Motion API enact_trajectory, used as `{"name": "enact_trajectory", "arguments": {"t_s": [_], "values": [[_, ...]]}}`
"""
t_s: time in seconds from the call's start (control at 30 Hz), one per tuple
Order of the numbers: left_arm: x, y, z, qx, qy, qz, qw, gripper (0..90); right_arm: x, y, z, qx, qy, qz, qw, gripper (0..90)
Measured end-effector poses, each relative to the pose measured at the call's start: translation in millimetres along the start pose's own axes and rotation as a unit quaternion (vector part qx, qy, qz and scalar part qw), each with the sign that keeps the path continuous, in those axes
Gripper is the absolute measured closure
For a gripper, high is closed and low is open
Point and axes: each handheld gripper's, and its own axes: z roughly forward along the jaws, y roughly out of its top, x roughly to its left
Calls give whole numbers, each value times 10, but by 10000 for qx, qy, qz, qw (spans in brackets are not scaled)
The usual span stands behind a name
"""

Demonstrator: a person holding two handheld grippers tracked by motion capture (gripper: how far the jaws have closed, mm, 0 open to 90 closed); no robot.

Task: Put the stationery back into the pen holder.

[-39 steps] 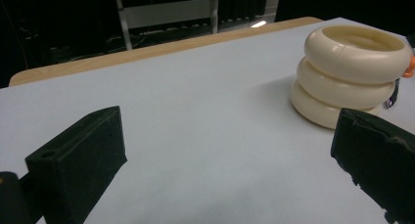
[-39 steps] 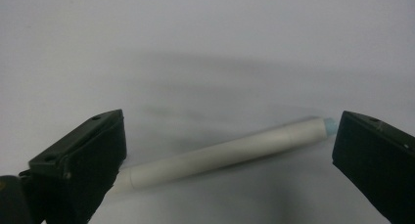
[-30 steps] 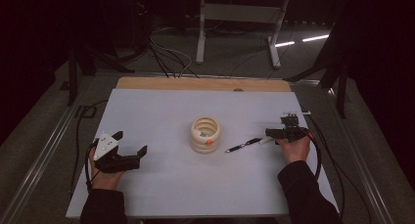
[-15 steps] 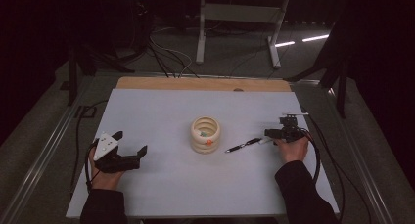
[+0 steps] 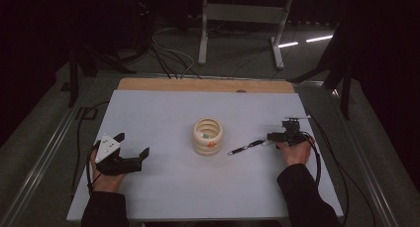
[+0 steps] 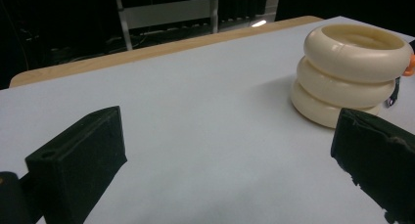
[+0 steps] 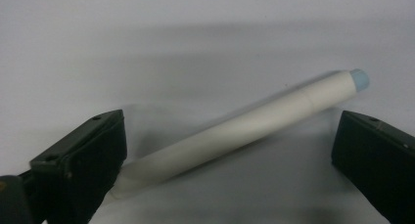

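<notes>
The right tongs (image 5: 272, 136) sit spread on the pale grey worktop (image 5: 163, 108), to the right of the cream holder of three stacked rings (image 5: 208, 136), their jaws straddling the white barrel end of a slim pen (image 7: 244, 128) that lies flat between holder and tongs without being pinched. This looks like the approach to a pick-up: next, close squarely on the barrel, then lift. The left tongs (image 5: 132, 146) rest spread and empty, well left of the holder.

Cream ring stack (image 6: 353, 72) smooth, glossy plastic; white pen (image 7: 235, 131) matt; table (image 5: 163, 113) matt, wood edge.
</notes>
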Motion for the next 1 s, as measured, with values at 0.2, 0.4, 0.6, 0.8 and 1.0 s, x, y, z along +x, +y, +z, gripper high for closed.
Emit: {"name": "enact_trajectory", "arguments": {"t_s": [0.2, 0.4, 0.6, 0.8, 1.0], "values": [[-7, 2, -1, 8, -4, 9, 10000, 2, 104, 36, -63, 30, -81, -268, 9996, 420], [-11, 0, -1, 5, 2, 0, 10000, 2, 99, 76, -89, 86, 71, -511, 9986, 791], [-4, -3, 1, 14, 6, -5, 10000, 2, 86, 96, -93, 144, 117, -654, 9977, 793], [-7, -5, 6, 26, 6, -6, 10000, 2, 33, 88, -144, 30, 220, -658, 9976, 793], [-10, -6, 10, 31, 5, -7, 10000, 2, 25, 103, -232, -166, 297, -691, 9970, 793]]}}
